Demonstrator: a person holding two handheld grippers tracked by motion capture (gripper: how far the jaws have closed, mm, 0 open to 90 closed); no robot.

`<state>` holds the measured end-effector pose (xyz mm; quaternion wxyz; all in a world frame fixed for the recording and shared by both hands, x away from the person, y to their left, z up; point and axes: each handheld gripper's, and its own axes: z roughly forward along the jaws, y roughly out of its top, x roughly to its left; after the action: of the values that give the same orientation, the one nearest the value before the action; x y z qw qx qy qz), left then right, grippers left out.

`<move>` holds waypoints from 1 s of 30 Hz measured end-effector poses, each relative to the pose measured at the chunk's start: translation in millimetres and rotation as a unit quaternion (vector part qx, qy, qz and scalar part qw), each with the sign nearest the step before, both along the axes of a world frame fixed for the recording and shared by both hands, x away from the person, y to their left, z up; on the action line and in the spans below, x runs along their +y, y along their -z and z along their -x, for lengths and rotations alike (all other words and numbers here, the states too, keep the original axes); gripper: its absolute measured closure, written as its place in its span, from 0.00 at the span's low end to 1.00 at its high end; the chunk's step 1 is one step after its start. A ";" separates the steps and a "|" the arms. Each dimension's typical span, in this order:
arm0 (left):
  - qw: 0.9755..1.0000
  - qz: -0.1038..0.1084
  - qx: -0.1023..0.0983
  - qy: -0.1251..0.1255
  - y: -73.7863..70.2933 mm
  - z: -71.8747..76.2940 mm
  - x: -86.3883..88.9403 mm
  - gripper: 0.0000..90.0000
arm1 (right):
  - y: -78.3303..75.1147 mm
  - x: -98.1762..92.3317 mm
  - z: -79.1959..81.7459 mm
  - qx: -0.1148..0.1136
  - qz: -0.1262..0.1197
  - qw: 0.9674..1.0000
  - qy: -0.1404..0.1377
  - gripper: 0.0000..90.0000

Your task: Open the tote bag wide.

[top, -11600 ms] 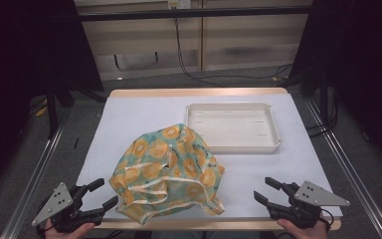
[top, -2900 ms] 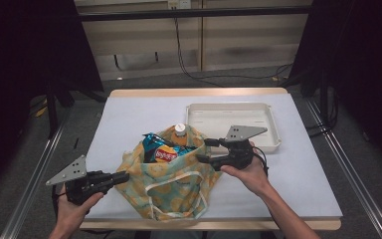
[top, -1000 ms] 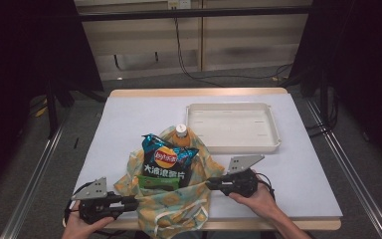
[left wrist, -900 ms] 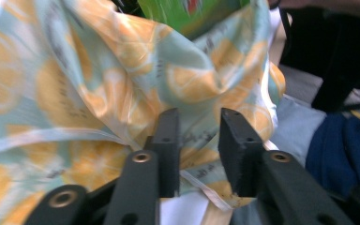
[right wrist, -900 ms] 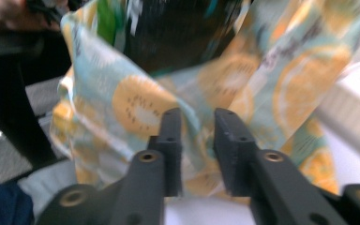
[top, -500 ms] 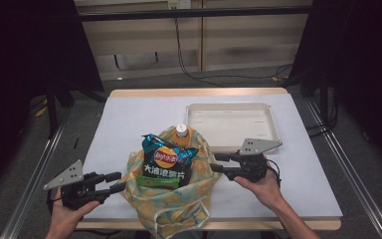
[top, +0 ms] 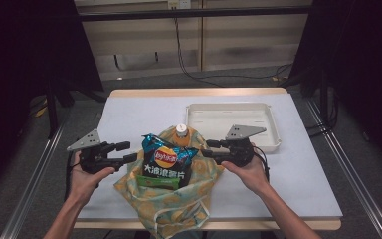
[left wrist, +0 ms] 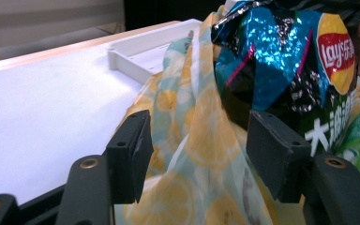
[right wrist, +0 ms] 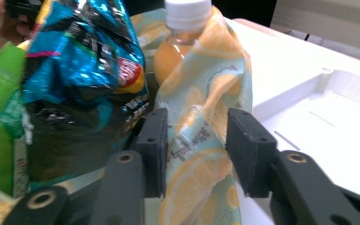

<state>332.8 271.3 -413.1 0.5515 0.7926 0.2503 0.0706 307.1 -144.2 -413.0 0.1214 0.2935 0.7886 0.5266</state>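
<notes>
- High view: the left hand-held gripper and right hand-held gripper are flanking the lemon-print bag on the table, uncovering the chip packet.
- Left gripper view: jaws, just widening, are straddling loose cloth, not pinching.
- Right gripper view: jaws are standing partly open around cloth beside the bottle; next, lifting items out calls for a fresh grasp.

chip bag: glossy foil | cloth bag: soft printed fabric
</notes>
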 end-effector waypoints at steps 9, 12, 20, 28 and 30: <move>0.999 -0.020 0.009 0.030 3.4 -7.4 -17.3 0.97 | -3.4 -4.6 -6.3 -0.010 -0.019 1.000 0.023 1.00; 1.000 -0.025 0.006 0.010 3.9 -9.4 -17.7 1.00 | -1.7 -9.9 -7.7 -0.013 -0.014 0.999 0.042 1.00; 0.999 -0.028 0.025 -0.030 21.7 -14.4 -12.3 1.00 | 18.3 -25.2 -9.9 -0.002 0.019 0.997 0.069 1.00; 0.996 -0.061 0.047 -0.034 36.4 -19.2 -10.1 1.00 | 37.2 -13.7 -15.4 0.006 0.057 0.995 0.077 1.00; 0.996 -0.062 0.055 -0.029 41.0 -17.1 -6.5 1.00 | 43.7 -11.7 -15.1 0.016 0.062 0.995 0.071 1.00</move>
<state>350.0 264.9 -454.2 0.4840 0.8206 0.2983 0.0580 322.2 -155.9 -456.7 0.1633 0.3490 0.7988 0.4621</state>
